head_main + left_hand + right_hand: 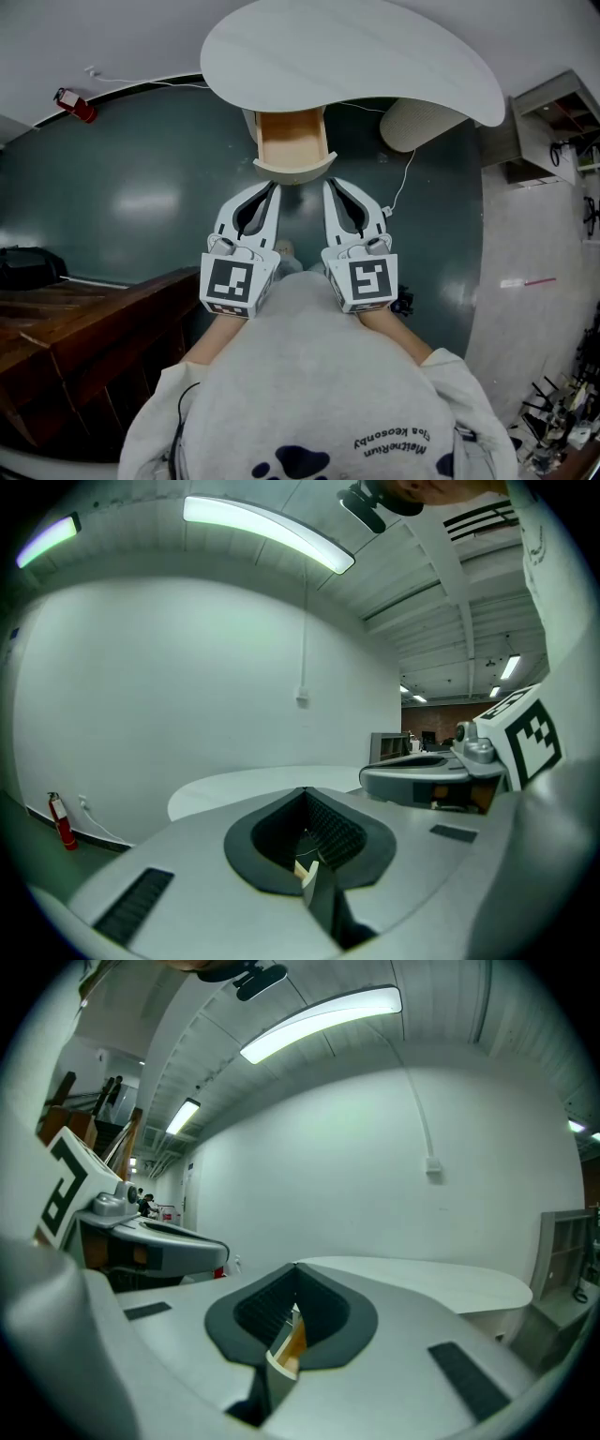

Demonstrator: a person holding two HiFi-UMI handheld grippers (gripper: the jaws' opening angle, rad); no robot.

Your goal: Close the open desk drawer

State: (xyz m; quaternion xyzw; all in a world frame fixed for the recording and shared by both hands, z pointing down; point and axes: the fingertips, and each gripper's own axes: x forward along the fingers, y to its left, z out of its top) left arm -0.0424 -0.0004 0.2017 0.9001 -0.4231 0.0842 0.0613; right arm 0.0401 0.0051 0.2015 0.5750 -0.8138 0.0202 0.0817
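Note:
The desk drawer (pixel 292 141) stands pulled out from under the white oval desk top (pixel 356 56), its pale wooden inside showing. Its rounded front (pixel 293 172) faces me. My left gripper (pixel 272 187) and right gripper (pixel 330 186) sit side by side just short of that front, tips pointing at it; I cannot tell if they touch it. Both are shut with nothing held. In the left gripper view the jaws of the left gripper (pixel 305 794) meet, and a sliver of drawer (pixel 307 869) shows through them. The right gripper (pixel 295 1267) looks the same, with the wooden drawer (pixel 291 1340) behind.
Dark wooden furniture (pixel 84 328) stands at my left. A red fire extinguisher (pixel 75 105) sits by the far wall. A pale rounded object (pixel 417 122) lies under the desk's right side, with a thin cable (pixel 405 178) on the dark green floor. Shelving (pixel 553 122) stands at the right.

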